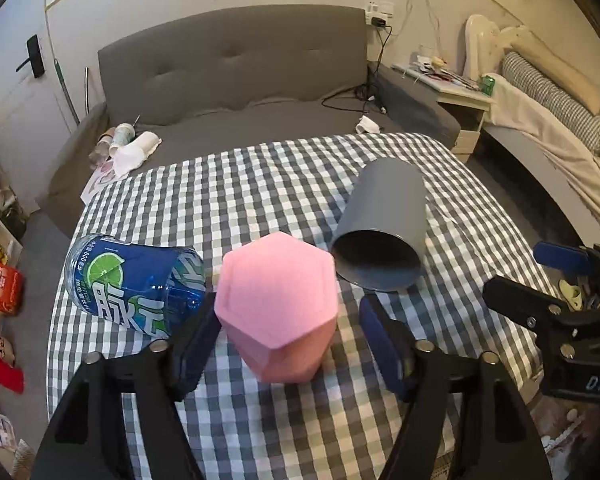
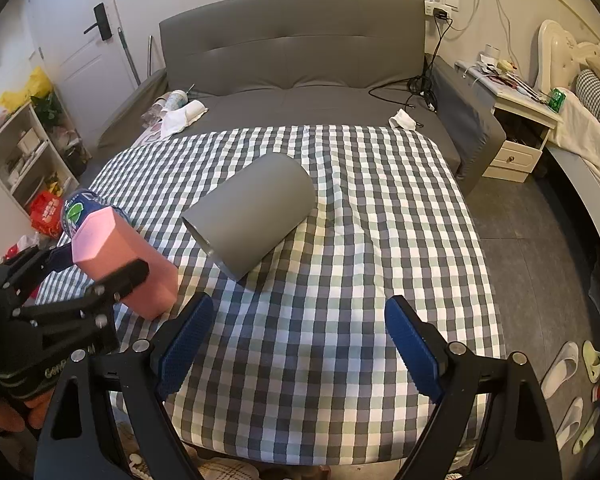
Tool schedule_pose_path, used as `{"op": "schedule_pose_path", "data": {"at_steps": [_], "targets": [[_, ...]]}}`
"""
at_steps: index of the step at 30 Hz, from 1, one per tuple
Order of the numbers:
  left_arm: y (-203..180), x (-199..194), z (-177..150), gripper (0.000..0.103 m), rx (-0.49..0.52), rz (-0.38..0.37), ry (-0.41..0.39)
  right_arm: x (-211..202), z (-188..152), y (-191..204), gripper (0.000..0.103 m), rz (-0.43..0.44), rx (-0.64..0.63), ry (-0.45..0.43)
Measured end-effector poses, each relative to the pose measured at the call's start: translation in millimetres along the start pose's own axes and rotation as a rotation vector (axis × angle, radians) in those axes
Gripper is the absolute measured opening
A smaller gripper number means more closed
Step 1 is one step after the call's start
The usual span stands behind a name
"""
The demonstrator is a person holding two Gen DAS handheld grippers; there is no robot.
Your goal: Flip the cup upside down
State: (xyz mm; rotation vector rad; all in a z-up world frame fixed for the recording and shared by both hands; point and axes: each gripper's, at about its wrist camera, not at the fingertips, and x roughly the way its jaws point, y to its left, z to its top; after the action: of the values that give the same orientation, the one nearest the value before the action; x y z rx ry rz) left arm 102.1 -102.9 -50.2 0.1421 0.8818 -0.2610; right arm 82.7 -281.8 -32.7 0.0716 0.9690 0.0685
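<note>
A pink hexagonal cup (image 1: 278, 312) stands upside down on the checkered cloth, its flat base up; it also shows in the right wrist view (image 2: 124, 256). My left gripper (image 1: 288, 344) is open, its fingers on either side of the cup with a gap on the right. A grey cup (image 1: 384, 228) lies on its side with its mouth toward me; it also shows in the right wrist view (image 2: 252, 216). My right gripper (image 2: 300, 340) is open and empty, in front of the grey cup, apart from it.
A blue plastic bottle (image 1: 136, 280) lies on its side left of the pink cup. The checkered cloth (image 2: 360, 260) covers the table. A grey sofa (image 2: 300, 80) stands behind, a nightstand (image 2: 520, 128) at right, shelves (image 2: 24, 160) at left.
</note>
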Motion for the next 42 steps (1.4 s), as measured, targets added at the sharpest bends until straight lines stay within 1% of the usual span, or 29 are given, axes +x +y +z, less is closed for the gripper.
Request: {"op": "schedule_pose_path", "data": {"at_steps": [1, 2, 3, 7, 11, 16, 19, 22, 26, 33, 34, 36, 37, 38, 40, 41, 42], "targets": [[-2, -1, -1, 0.080, 0.005, -0.001, -0.001, 0, 0, 0, 0.088, -0.001, 0.000, -0.001], [-3, -1, -2, 0.086, 0.008, 0.000, 0.001, 0, 0, 0, 0.088, -0.001, 0.000, -0.002], [-4, -2, -4, 0.087, 0.008, 0.000, 0.000, -1, 1, 0, 0.088, -0.001, 0.000, -0.006], [-5, -10, -10, 0.087, 0.005, -0.004, -0.010, -7, 1, -1, 0.088, 0.000, -0.003, -0.033], [-1, -26, -15, 0.087, -0.013, -0.009, -0.038, -18, 0, 0, 0.088, -0.006, -0.009, -0.082], [10, -50, -18, 0.087, -0.051, -0.007, -0.083, -49, -5, 9, 0.088, -0.014, -0.023, -0.203], [15, -68, -24, 0.087, -0.069, 0.000, -0.124, -67, -12, 18, 0.088, -0.006, -0.041, -0.261], [18, -85, -31, 0.087, -0.077, 0.010, -0.162, -83, -21, 27, 0.088, 0.001, -0.060, -0.298], [22, -108, -39, 0.087, -0.088, 0.024, -0.215, -100, -34, 39, 0.088, 0.012, -0.087, -0.332], [36, -152, -57, 0.088, -0.119, 0.055, -0.344, -123, -59, 59, 0.088, 0.020, -0.138, -0.378], [37, -156, -61, 0.089, -0.119, 0.063, -0.356, -125, -63, 62, 0.088, 0.018, -0.141, -0.383], [40, -162, -68, 0.096, -0.118, 0.068, -0.377, -128, -68, 64, 0.088, 0.018, -0.137, -0.389], [41, -165, -72, 0.097, -0.117, 0.073, -0.389, -128, -72, 64, 0.088, 0.019, -0.130, -0.388], [42, -167, -76, 0.097, -0.115, 0.080, -0.400, -128, -73, 65, 0.089, 0.021, -0.123, -0.383], [43, -167, -81, 0.099, -0.116, 0.091, -0.401, -126, -77, 65, 0.095, 0.020, -0.108, -0.371], [44, -167, -82, 0.103, -0.120, 0.092, -0.394, -125, -78, 65, 0.099, 0.017, -0.103, -0.368], [45, -166, -84, 0.103, -0.126, 0.091, -0.389, -123, -79, 65, 0.100, 0.014, -0.099, -0.367]]}}
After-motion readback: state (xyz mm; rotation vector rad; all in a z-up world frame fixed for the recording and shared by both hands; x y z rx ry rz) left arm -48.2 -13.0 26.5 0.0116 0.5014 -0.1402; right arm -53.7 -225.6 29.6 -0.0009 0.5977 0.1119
